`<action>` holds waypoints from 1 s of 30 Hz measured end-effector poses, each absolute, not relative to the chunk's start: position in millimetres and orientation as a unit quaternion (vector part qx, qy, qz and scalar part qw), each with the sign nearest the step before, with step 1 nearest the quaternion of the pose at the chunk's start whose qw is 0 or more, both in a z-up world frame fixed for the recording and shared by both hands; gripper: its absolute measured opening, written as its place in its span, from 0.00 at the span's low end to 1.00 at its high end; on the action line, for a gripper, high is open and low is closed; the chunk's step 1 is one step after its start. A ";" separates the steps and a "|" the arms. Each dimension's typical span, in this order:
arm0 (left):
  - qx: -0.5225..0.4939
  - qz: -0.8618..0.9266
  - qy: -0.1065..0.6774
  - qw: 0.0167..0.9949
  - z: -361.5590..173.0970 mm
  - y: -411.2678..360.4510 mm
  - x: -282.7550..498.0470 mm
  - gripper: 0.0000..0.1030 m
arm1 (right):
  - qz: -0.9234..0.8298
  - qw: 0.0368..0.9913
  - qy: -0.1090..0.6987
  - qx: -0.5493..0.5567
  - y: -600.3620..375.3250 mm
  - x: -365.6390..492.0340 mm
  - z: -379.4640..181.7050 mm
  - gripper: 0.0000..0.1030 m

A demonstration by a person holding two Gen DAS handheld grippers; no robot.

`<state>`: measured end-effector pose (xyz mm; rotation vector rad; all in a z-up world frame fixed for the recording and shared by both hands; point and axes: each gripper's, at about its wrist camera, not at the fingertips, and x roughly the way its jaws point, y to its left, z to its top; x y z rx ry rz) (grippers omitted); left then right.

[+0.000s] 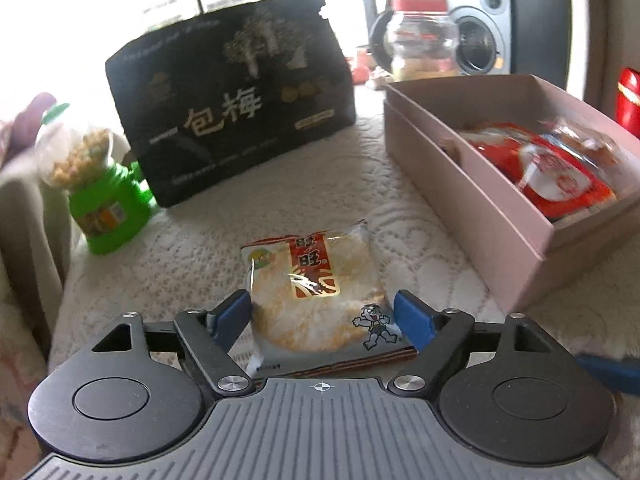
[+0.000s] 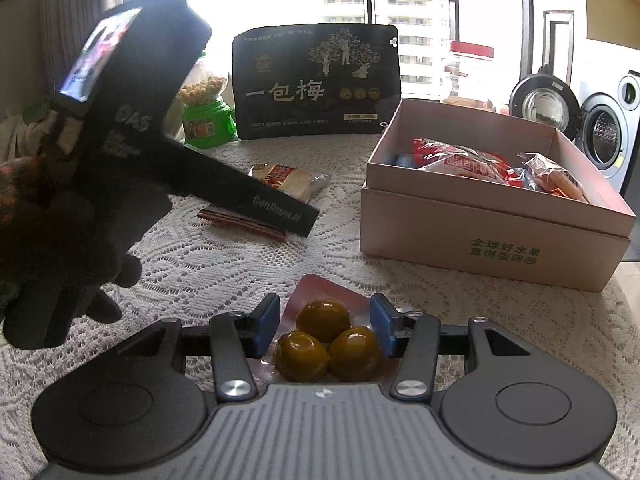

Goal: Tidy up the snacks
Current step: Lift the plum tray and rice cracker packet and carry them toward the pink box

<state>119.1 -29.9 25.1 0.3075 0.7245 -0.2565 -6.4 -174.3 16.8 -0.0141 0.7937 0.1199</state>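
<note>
A rice cracker packet (image 1: 316, 292) lies flat on the lace tablecloth, on top of a thin brown striped packet (image 1: 360, 360). My left gripper (image 1: 323, 316) stands open around the cracker, a blue pad on each side of it. From the right wrist view, that gripper's black finger (image 2: 280, 210) reaches over the same cracker packet (image 2: 288, 178). My right gripper (image 2: 325, 324) is shut on a clear pack of three olive-brown plums (image 2: 326, 344) with a red backing, its pads against the pack's two sides. The pink box (image 2: 480, 240) holds several red snack packets.
A tall black plum bag (image 1: 232, 112) stands at the back, a green candy dispenser (image 1: 104, 208) to its left. The pink box (image 1: 480, 208) sits on the right. Behind it are a red-lidded jar (image 1: 424, 40) and a washing machine (image 2: 608, 128). A gloved hand (image 2: 60, 240) holds the left tool.
</note>
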 end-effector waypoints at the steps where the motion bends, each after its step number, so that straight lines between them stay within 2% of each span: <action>1: 0.137 -0.122 0.355 0.916 27.3 -26.7 124.1 0.84 | 0.059 0.920 0.386 -0.008 -174.1 -6.3 16.8 0.49; 6: 0.059 -0.111 0.377 0.918 32.7 -4.8 149.5 0.85 | 0.062 0.919 0.389 -0.021 -170.8 -6.0 16.0 0.54; 10: 0.051 -0.119 0.369 0.920 34.2 -0.8 150.1 0.84 | 0.062 0.917 0.393 -0.036 -166.3 -4.6 15.1 0.58; 14: 0.053 -0.132 0.368 0.919 38.2 2.1 143.3 0.78 | 0.062 0.916 0.395 -0.041 -166.5 -6.9 16.3 0.58; 19: 0.053 -0.180 0.357 0.915 53.4 4.5 108.9 0.77 | 0.073 0.908 0.410 -0.039 -176.6 -14.0 23.6 0.57; 22: 0.058 -0.210 0.346 0.913 62.7 2.6 80.3 0.77 | 0.075 0.906 0.413 -0.057 -183.7 -22.9 29.9 0.41; 25: 0.047 -0.242 0.338 0.909 69.8 -0.4 52.1 0.77 | 0.083 0.904 0.413 -0.071 -193.5 -33.9 37.0 0.34; 30: 0.043 -0.280 0.349 0.894 62.0 -9.1 14.5 0.77 | 0.092 0.902 0.407 -0.110 -197.8 -60.2 40.0 0.34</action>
